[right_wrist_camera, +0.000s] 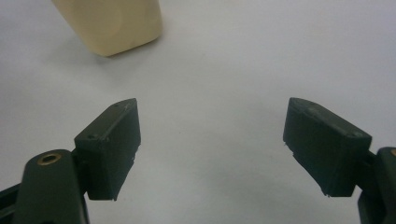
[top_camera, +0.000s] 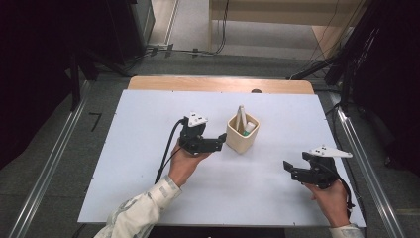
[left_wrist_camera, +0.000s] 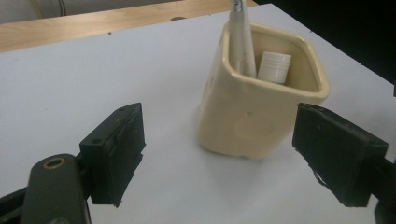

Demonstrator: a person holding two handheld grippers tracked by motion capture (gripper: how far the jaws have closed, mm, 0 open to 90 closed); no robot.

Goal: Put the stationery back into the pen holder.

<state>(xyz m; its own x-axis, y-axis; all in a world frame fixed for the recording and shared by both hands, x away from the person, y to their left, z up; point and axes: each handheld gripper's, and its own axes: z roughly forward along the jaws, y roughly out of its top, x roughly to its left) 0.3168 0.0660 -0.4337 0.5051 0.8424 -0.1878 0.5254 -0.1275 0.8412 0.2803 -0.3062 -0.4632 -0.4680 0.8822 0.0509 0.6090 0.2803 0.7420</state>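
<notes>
A cream square cup (top_camera: 242,134) stands upright near the middle of the white table top (top_camera: 148,124). Inside it lean a pale tube (left_wrist_camera: 242,39) and a white ribbed cap (left_wrist_camera: 274,67). My left gripper (top_camera: 221,143) is open just left of the cup, its jaws wide and nothing between them; in the left gripper view the cup (left_wrist_camera: 261,100) sits just ahead, nearer the right jaw, and apart from it. My right gripper (top_camera: 288,167) is open at the front right, well away from the cup (right_wrist_camera: 112,23), above bare table.
A wooden strip (top_camera: 220,84) runs along the table's far edge. Metal rails (top_camera: 361,163) flank both sides, and cables (top_camera: 198,49) lie on the floor beyond. A black cable (top_camera: 166,153) trails from my left gripper toward the front.
</notes>
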